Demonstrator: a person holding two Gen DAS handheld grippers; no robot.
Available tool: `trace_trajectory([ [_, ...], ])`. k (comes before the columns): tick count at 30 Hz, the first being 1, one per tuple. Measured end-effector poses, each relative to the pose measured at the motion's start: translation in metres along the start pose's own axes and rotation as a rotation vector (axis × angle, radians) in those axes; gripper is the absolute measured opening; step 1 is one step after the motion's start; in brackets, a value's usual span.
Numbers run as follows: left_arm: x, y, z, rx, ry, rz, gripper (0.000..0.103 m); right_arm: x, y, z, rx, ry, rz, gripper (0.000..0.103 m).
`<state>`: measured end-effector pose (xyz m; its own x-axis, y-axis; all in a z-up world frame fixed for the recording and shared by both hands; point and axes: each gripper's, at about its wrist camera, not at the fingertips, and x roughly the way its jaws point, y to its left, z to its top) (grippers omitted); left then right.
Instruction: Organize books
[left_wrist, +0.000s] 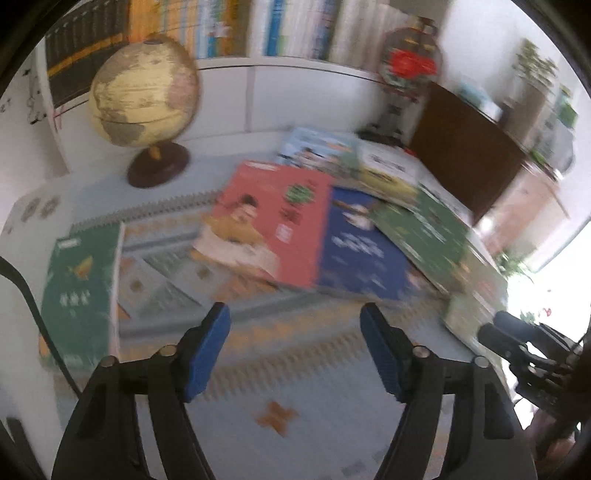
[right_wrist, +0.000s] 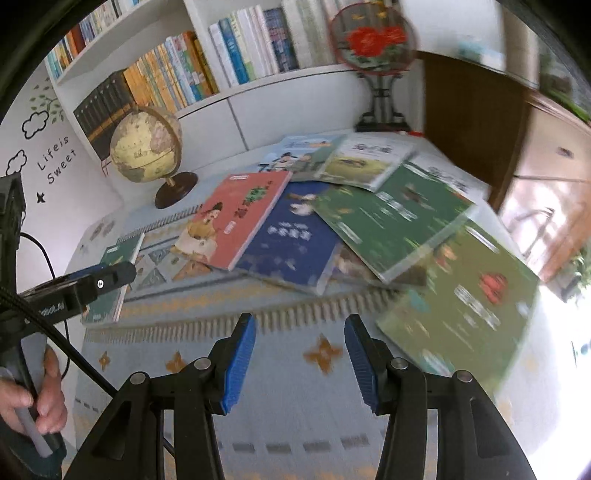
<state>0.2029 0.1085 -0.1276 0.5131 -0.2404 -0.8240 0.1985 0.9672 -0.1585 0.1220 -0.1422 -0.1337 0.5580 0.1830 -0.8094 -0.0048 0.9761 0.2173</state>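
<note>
- On the patterned cloth (right_wrist: 295, 417), a loose fan of books: red book (right_wrist: 236, 218) over blue book (right_wrist: 288, 247), green book (right_wrist: 391, 221) across both, more behind, another green one nearest the right edge (right_wrist: 465, 306).
- Apart at the left, one dark green book (left_wrist: 81, 291) lying flat alone, perhaps the start of a neat stack.
- Both tongs empty. Left gripper (left_wrist: 295, 350) with jaws standing wide, nothing between the blue pads (left_wrist: 207, 354). Right gripper (right_wrist: 299, 362) also apart, narrower, nothing between the pads.
- Both tilted down toward the cloth, short of the pile, touching no book.
- Seen from the right wrist: left gripper low at the left edge, near the lone green book, with a hand (right_wrist: 40, 395) on its grip.
- Step in hand, as judged: an approach between picks, most of the pile not yet sorted.
- Next move, as judged: pick one top book by a free edge, likely the red one or the near green one, lift clear of those beneath, then carry to the lone book or to the shelf.
- Risk, as judged: thin covers lying flat, hard to get a pad under; overlapped books likely to drag along.
- Frames blurred, so titles unreadable.
- Beyond the pile: globe (left_wrist: 144, 92) on a dark base, round ornament (right_wrist: 373, 40) on a stand.
- Behind those, white shelf (right_wrist: 258, 96) full of upright books.
- Far left, wall with cloud drawings and lettering (right_wrist: 55, 158); right, dark wooden furniture (right_wrist: 472, 122) and bright window light.
</note>
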Motion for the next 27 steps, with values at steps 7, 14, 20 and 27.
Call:
trace_trajectory([
  [7,0.083,0.081,0.049,-0.17,0.054,0.02,0.075,0.087,0.022,0.063,0.01,0.037,0.013,0.048],
  [14,0.143,0.108,0.068,-0.169,0.11,-0.03,0.075,0.162,0.038,0.086,0.011,0.101,0.048,0.048],
  [20,0.173,0.113,0.075,-0.156,0.14,-0.05,0.075,0.202,0.045,0.097,-0.002,0.148,0.026,0.048],
  [27,0.186,0.109,0.072,-0.126,0.144,-0.069,0.075,0.226,0.051,0.106,-0.032,0.164,0.012,0.048],
])
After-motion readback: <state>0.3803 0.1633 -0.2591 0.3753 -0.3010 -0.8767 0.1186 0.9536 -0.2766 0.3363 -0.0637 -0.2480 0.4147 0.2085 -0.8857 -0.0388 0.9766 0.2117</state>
